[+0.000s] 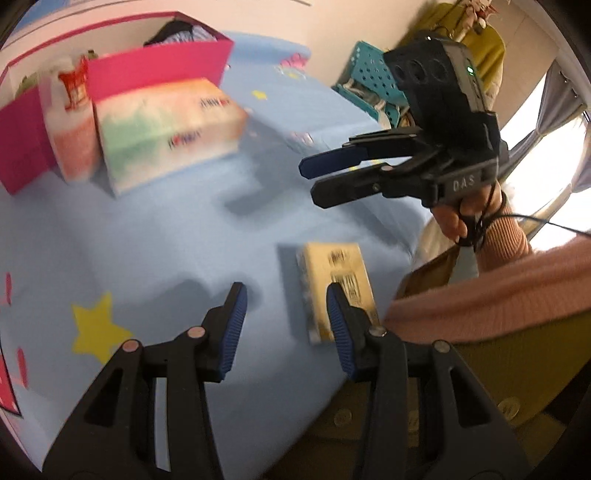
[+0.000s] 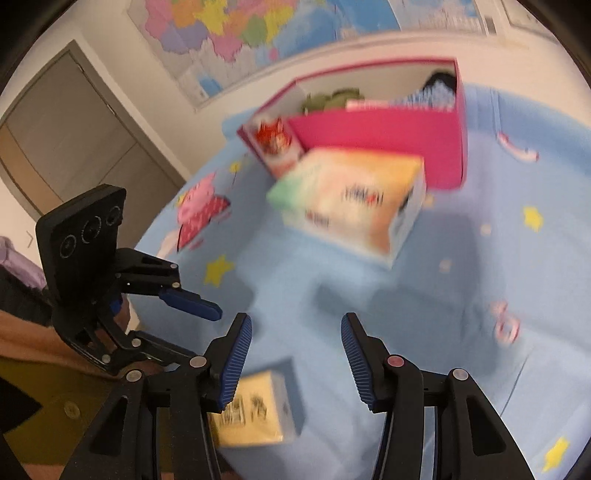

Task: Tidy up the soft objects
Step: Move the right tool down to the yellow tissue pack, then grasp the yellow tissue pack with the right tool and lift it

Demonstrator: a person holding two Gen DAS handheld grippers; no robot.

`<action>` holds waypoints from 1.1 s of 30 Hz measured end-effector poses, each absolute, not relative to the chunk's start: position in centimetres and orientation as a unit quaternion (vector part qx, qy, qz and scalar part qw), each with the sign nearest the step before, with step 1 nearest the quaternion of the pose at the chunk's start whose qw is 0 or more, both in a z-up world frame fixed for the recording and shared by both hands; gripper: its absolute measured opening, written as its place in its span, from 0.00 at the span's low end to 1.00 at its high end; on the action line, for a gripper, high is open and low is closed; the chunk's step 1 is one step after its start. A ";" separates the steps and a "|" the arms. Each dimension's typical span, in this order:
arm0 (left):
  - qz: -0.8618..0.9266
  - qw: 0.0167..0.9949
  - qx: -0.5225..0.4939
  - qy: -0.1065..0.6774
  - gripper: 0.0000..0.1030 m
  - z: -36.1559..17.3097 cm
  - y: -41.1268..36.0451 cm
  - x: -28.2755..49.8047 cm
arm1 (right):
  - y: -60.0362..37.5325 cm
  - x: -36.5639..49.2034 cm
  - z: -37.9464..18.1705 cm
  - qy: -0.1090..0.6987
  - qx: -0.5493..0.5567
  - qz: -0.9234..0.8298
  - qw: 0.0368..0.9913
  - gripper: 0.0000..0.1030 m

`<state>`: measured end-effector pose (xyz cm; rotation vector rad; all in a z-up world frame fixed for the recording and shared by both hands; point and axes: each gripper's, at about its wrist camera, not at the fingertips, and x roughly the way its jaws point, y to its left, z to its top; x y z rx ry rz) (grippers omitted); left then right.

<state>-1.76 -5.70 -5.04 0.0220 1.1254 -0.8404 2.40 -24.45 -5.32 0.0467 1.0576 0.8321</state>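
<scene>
A small yellow tissue pack (image 1: 334,288) lies on the blue bedsheet (image 1: 177,236) near its front edge, just ahead of my open, empty left gripper (image 1: 286,328). A large pastel tissue pack (image 1: 166,129) lies against a pink box (image 1: 155,62) that holds a red-and-white pack (image 1: 70,122) and dark soft items. My right gripper (image 1: 314,173) hovers open above the sheet at right. In the right wrist view the right gripper (image 2: 295,354) is open and empty, with the yellow pack (image 2: 255,410) below its left finger, the large pack (image 2: 351,203) and pink box (image 2: 380,129) ahead, and the left gripper (image 2: 199,314) at left.
A teal perforated basket (image 1: 369,85) stands beyond the bed at right. A yellow garment (image 1: 476,44) hangs behind it. My pink sleeve (image 1: 491,280) and yellow-green clothing are at right. A map (image 2: 258,33) hangs on the wall and a door (image 2: 74,140) is at left.
</scene>
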 end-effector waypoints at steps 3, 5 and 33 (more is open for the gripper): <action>-0.385 0.754 0.017 0.532 0.45 -5.9 -5.8 -2.8 | -24.8 1.7 -6.4 0.503 0.027 0.386 0.773 0.50; -0.377 0.750 0.029 0.543 0.45 -6.6 -6.0 -3.2 | -25.1 1.3 -7.1 0.510 0.035 0.388 0.767 0.50; -0.220 0.810 -0.052 0.541 0.40 -7.0 -4.5 5.3 | -25.2 2.6 -8.3 0.491 0.138 0.351 0.785 0.43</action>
